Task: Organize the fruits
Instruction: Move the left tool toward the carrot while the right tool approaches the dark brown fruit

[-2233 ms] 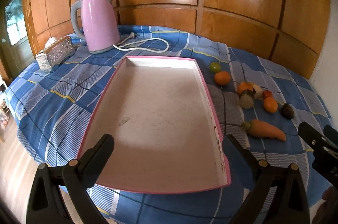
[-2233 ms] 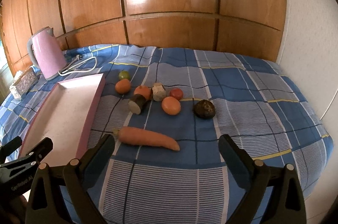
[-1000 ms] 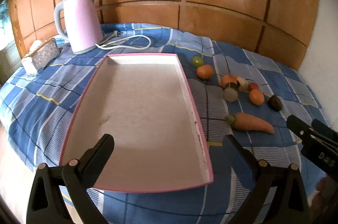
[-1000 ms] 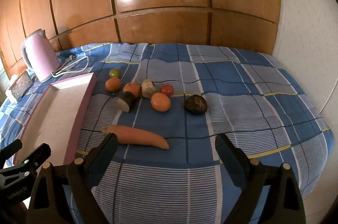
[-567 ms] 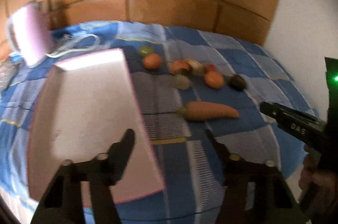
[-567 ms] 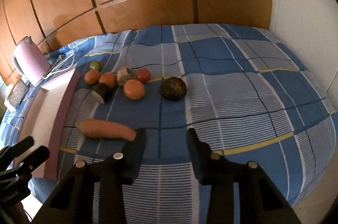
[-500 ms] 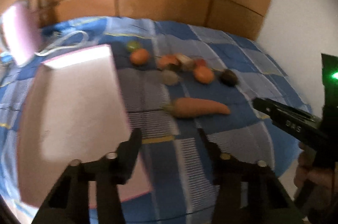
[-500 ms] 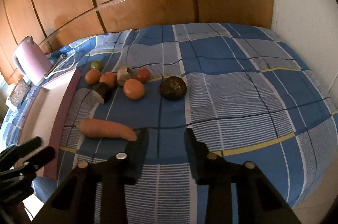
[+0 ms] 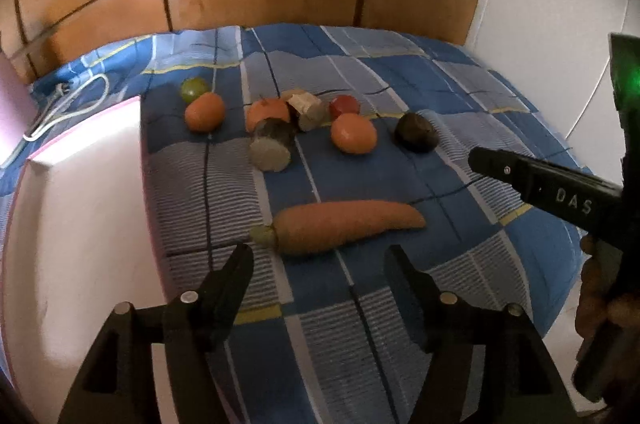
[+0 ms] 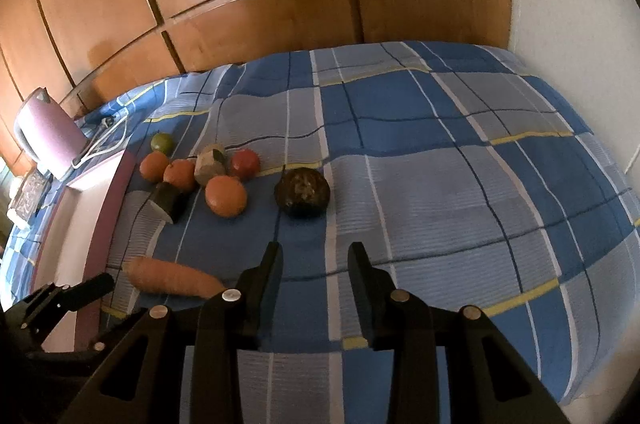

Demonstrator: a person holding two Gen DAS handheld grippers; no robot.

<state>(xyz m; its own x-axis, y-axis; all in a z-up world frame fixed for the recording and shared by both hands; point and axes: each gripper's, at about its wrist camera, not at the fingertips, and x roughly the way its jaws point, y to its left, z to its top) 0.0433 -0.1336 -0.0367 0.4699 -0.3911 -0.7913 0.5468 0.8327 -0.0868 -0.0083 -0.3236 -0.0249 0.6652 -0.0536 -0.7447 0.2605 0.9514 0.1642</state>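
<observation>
A carrot (image 9: 340,224) lies on the blue checked cloth just beyond my left gripper (image 9: 320,256). Its jaws are opening, with nothing between them. Behind the carrot sit a green fruit (image 9: 195,89), three oranges (image 9: 354,133), a red tomato (image 9: 344,106), a dark round fruit (image 9: 415,132) and two cut pieces (image 9: 272,148). The white, pink-rimmed tray (image 9: 80,204) is at the left. My right gripper (image 10: 315,252) stands narrowly open and empty, short of the dark round fruit (image 10: 302,190). The carrot (image 10: 172,276) lies to its left.
A pink kettle (image 10: 46,132) with its white cable (image 9: 68,104) and a silver tissue box (image 10: 28,196) stand at the far left. A wood-panelled wall runs behind and a white wall stands at the right. A wide stretch of cloth (image 10: 460,184) spreads right of the fruit.
Both grippers moved in toward the fruit, the left swinging from over the tray to the carrot. Both sets of jaws narrowed; the left ones have since widened again.
</observation>
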